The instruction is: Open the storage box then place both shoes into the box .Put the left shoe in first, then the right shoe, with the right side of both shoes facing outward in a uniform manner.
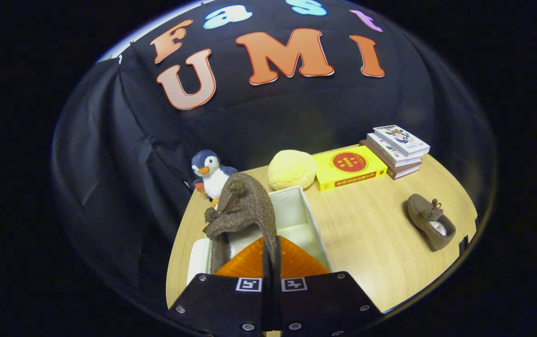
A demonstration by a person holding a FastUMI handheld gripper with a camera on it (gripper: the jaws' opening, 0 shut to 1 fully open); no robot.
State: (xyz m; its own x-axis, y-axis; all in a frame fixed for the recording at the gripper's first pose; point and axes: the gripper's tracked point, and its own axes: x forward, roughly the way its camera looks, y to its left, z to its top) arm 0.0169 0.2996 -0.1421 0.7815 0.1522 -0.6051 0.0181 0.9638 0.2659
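The wooden surface [366, 234] carries an open white storage box [302, 213] just ahead of the claw [270, 255]. The claw, nearly closed, pinches a brown suede moccasin [245, 210] by its soft, light collar, hanging over the box. The second moccasin [430, 221] lies at three o'clock. Books [397, 150], a yellow cushion [291, 169] and a toy penguin [211, 174] stand beyond, out of the way.

My tool [271, 250] hides the held shoe's [245, 210] heel and the near part of the storage box [312, 220]; the penguin toy's [209, 173] lower half sits behind that shoe.
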